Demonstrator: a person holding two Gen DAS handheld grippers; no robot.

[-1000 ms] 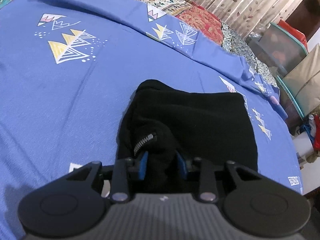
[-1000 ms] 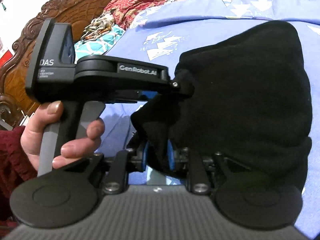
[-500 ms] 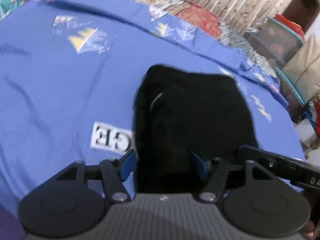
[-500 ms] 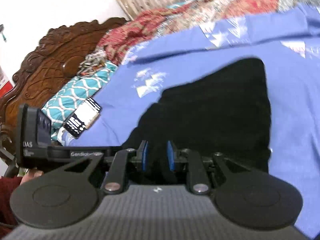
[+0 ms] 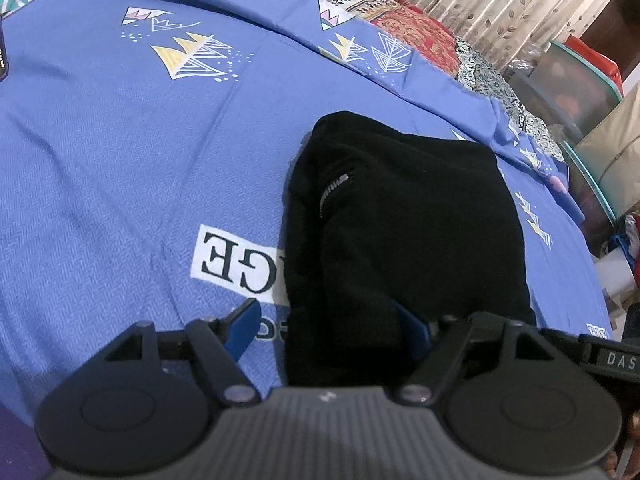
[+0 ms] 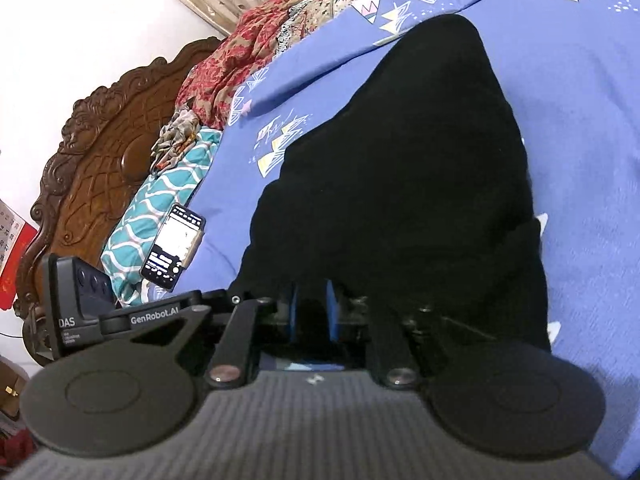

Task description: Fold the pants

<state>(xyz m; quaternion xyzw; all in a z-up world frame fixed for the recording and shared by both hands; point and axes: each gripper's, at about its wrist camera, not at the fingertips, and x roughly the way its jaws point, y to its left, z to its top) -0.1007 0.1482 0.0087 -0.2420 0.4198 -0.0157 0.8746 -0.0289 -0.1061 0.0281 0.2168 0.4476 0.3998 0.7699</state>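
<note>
Left gripper (image 5: 328,328): jaws opening, pants (image 5: 404,232) edge loose between them. Right gripper (image 6: 312,308): jaws closing on a pinch of near hem. Pants: black, folded compact, laid on blue sheet (image 5: 120,152); judged soft, thick, light, limp; best taken at near corners. Phone (image 6: 174,248) beyond.

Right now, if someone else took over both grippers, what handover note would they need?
Left gripper: jaws opening, pads clear of the near edge of the black pants lying between them.
Right gripper: jaws closing, pinching black fabric at the near edge.
Pants: compact folded bundle flat on the blue bedsheet, zipper on top.
Done: fold looks laid down.
Left: release the right grip, likely smooth or fold once more.
</note>
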